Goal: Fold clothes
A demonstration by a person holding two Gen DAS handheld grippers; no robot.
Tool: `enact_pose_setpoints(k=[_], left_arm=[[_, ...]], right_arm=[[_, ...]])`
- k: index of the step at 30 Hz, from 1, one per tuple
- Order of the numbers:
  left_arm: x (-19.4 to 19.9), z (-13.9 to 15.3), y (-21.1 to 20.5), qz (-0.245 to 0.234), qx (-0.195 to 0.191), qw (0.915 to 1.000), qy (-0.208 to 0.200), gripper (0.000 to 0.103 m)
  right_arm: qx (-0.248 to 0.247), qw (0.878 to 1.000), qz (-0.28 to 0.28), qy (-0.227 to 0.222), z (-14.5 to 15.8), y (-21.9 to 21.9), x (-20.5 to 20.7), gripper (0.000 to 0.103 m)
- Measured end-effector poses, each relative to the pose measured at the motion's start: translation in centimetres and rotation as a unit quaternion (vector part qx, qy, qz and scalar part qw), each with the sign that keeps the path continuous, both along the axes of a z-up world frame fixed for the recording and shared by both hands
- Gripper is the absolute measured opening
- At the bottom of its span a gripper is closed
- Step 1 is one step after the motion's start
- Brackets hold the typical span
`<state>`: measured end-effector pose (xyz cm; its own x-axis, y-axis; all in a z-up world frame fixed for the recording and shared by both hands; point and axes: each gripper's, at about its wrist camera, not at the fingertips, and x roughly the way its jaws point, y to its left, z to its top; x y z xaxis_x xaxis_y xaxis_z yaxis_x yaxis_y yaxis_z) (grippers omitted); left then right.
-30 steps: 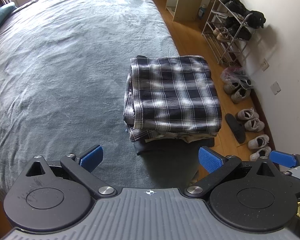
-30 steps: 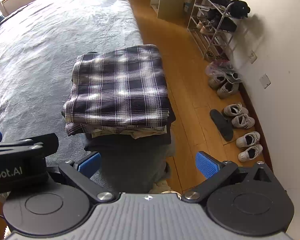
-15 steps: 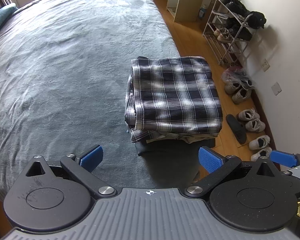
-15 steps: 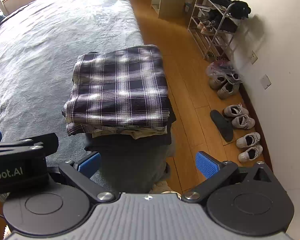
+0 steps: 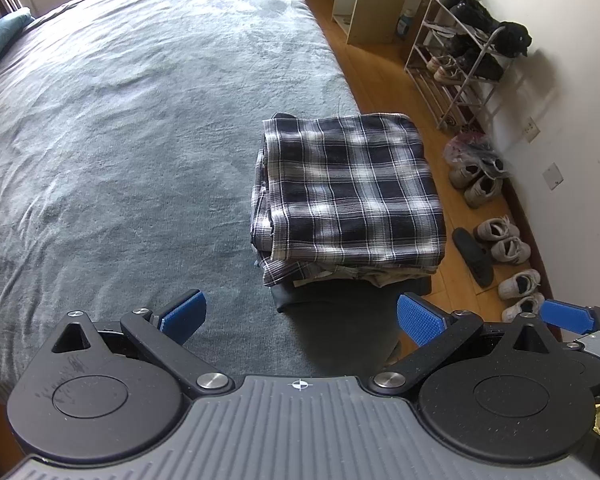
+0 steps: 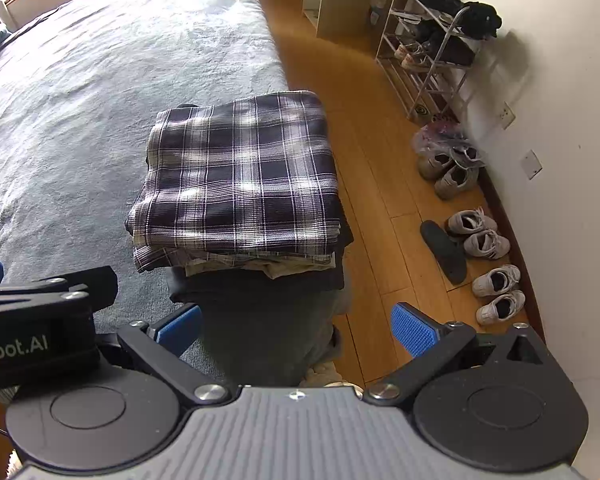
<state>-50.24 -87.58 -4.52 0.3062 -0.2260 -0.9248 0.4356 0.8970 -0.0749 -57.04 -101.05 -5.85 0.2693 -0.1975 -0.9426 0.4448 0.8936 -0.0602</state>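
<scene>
We hold both grippers back from the work, side by side above the near corner of the bed. The left gripper [image 5: 298, 314] has its jaws spread wide and holds nothing, and the right gripper [image 6: 296, 326] is the same, released and empty. We judge this is a pause with the fold finished, since nothing lies loose on the grey-blue bedspread [image 5: 140, 140] waiting to be handled.

The task's thing, a dark blue and white plaid garment folded into a flat rectangle [image 5: 352, 192], lies on top of a small stack at the bed's right edge, near the corner closest to us. Stacking it there keeps the rest of the bed free, though the pile sits close to the drop to the wooden floor [image 6: 364, 168]. Under the plaid piece we count at least two more folded layers in the right wrist view: a pale beige one [image 6: 276, 266] and a dark one at the bottom [image 6: 260, 284]. So the stack [image 6: 240, 200] holds three garments that we can make out; more may be hidden inside.

Against the wall stands one metal shoe rack [image 6: 432, 52]. On the floor we count about six pale sneakers and one dark slipper [image 6: 444, 250].
</scene>
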Motion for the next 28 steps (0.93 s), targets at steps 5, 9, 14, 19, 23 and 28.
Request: enact_pose_setpoints(k=[5, 9, 14, 19, 23, 28], left_arm=[[0.07, 0.10, 0.01, 0.000, 0.000, 1.0000, 0.000, 0.103], [0.06, 0.09, 0.08, -0.001, -0.001, 1.0000, -0.001, 0.103], [0.13, 0.06, 0.20, -0.002, -0.003, 1.0000, -0.001, 0.103], [0.01, 0.10, 0.22, -0.002, -0.003, 1.0000, -0.001, 0.103], [0.00, 0.14, 0.29, -0.003, -0.003, 1.0000, -0.002, 0.103], [-0.03, 0.18, 0.31, -0.004, -0.004, 1.0000, -0.002, 0.103]], right_arm=[[-0.001, 1.000, 0.001, 0.000, 0.05, 0.12, 0.03, 0.103], [-0.002, 1.000, 0.001, 0.000, 0.10, 0.12, 0.06, 0.103], [-0.002, 1.000, 0.001, 0.000, 0.10, -0.04, 0.23, 0.103], [-0.002, 1.000, 0.003, 0.000, 0.06, -0.24, 0.33, 0.103], [-0.003, 1.000, 0.002, 0.000, 0.05, -0.16, 0.27, 0.103], [-0.004, 1.000, 0.001, -0.001, 0.04, 0.02, 0.23, 0.103]])
